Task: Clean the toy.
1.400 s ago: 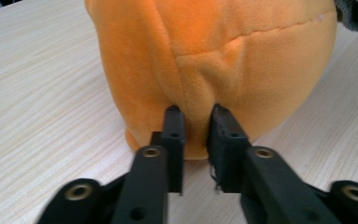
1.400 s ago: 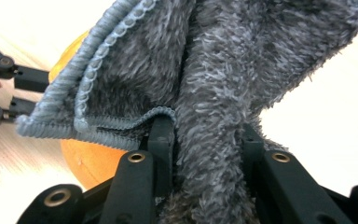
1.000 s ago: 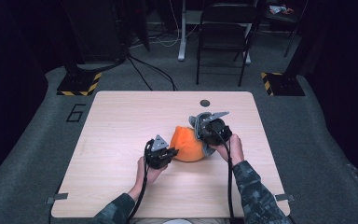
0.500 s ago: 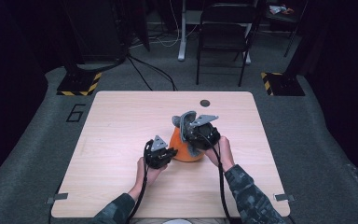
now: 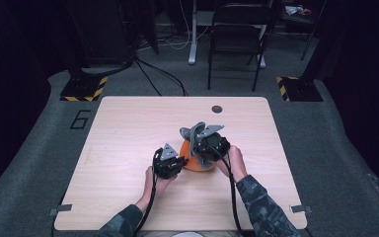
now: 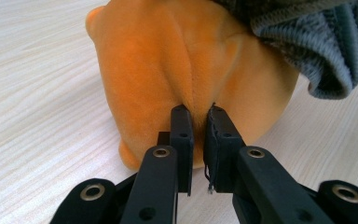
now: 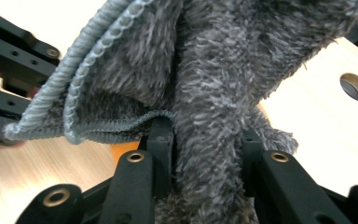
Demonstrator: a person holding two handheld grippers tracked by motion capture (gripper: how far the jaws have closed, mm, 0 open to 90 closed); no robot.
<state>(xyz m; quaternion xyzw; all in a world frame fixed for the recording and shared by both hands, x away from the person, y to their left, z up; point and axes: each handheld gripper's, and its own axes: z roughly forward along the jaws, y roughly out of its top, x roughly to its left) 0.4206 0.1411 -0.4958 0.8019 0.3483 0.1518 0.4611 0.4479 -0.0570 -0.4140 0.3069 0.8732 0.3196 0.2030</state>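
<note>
The orange plush toy (image 5: 193, 159) sits near the middle of the bench (image 5: 128, 128), and from above most of it is hidden under the grey fuzzy sock (image 5: 193, 134) and the two claws. Its shape is hard to read: in the left gripper view it is a rounded, velvety lump (image 6: 168, 60) with soft creases and a small nub at its upper left corner. The left claw (image 6: 198, 126) is closed on a pinch of that orange fabric low on its side, and the fold disappears between the pads. The sock (image 7: 223, 93) is shaggy, with a ribbed, lighter cuff curling at the left of the right gripper view; its top and bottom are cut off there. The right claw (image 7: 207, 140) grips a thick bunch of sock. In the high view the left claw (image 5: 170, 165) lies low beside the toy, and the right claw (image 5: 205, 143) sits above it, both forearms coming in from the near edge. A dark round hole (image 5: 217, 109) marks the bench's far side.
</note>
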